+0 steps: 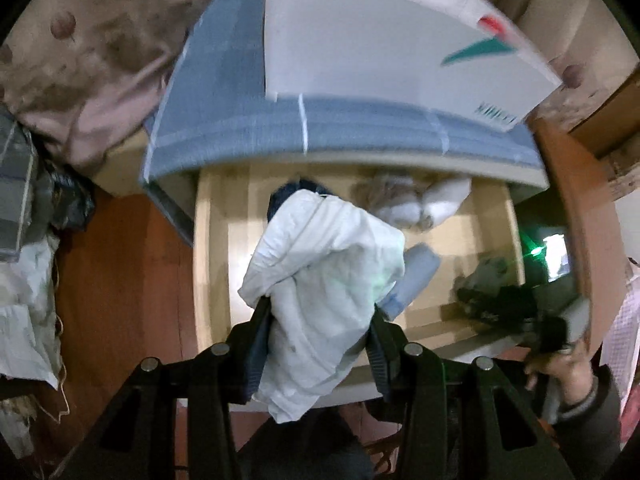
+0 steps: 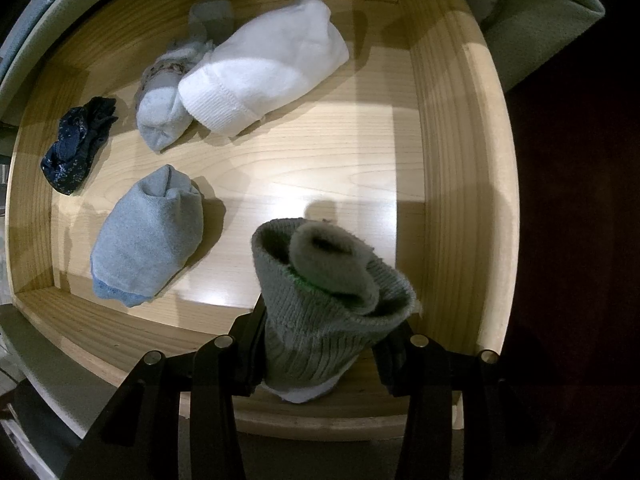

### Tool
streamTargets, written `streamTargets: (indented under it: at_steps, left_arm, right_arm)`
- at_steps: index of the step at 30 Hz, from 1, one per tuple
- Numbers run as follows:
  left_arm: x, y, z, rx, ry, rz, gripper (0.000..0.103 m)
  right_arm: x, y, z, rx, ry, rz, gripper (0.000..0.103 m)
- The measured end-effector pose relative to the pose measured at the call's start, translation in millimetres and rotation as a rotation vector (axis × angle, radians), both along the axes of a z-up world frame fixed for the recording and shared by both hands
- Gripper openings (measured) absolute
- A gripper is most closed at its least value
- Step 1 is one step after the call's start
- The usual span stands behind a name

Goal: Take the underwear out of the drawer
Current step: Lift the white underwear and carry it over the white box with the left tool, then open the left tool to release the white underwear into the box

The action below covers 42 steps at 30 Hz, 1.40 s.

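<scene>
Two grippers are loaded at once. The left gripper (image 1: 318, 334) is clamped on a crumpled white garment (image 1: 324, 280), most likely the underwear, which hangs above the open wooden drawer (image 1: 212, 264) and clear of its floor. The right gripper (image 2: 320, 350) points down into the drawer's near right corner, its jaws closed on a rolled grey-green sock (image 2: 332, 304).

Still lying on the drawer floor are a light blue sock roll (image 2: 148, 240) at the near left, a dark navy speckled bundle (image 2: 78, 146) at the far left, and at the far side a grey sock pair (image 2: 166, 110) touching a large white sock (image 2: 264, 68). In the left wrist view, a blue-grey folded cloth (image 1: 224, 100) and a white box (image 1: 380, 40) sit on top of the cabinet beyond the drawer.

The step in hand looks like the lift-out: the white garment is already free of the drawer. The next move calls for carrying it sideways past the drawer's rim to a place to set it down, keeping the hanging folds from catching on the front edge. The navy bundle may also be underwear; I cannot tell from here.
</scene>
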<state>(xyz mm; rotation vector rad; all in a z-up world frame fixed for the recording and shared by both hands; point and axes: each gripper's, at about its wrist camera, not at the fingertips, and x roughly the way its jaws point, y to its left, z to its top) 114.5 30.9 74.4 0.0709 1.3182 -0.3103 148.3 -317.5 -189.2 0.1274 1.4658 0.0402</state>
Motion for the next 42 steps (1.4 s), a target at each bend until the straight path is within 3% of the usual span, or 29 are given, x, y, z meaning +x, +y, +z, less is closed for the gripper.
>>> streamTargets:
  at_steps: [8, 18, 23, 30, 42]
  left_arm:
    - [17, -7, 79, -0.030, -0.203, -0.023, 0.044]
    - [68, -35, 134, -0.060, -0.396, 0.005, 0.044]
    - [98, -55, 137, -0.066, -0.410, -0.007, 0.044]
    - [139, -77, 112, -0.010, -0.392, -0.011, 0.044]
    - [160, -91, 81, 0.084, -0.377, -0.025, 0.051]
  right_arm:
    - [0, 0, 0, -0.001, 0.001, 0.000, 0.042]
    - [1, 3, 0, -0.004, 0.002, -0.003, 0.042]
    - [1, 4, 1, -0.002, 0.000, 0.005, 0.042]
    - [-1, 1, 1, 0.010, -0.007, 0.005, 0.042]
    - [-1, -2, 0, 0.019, -0.005, 0.007, 0.042]
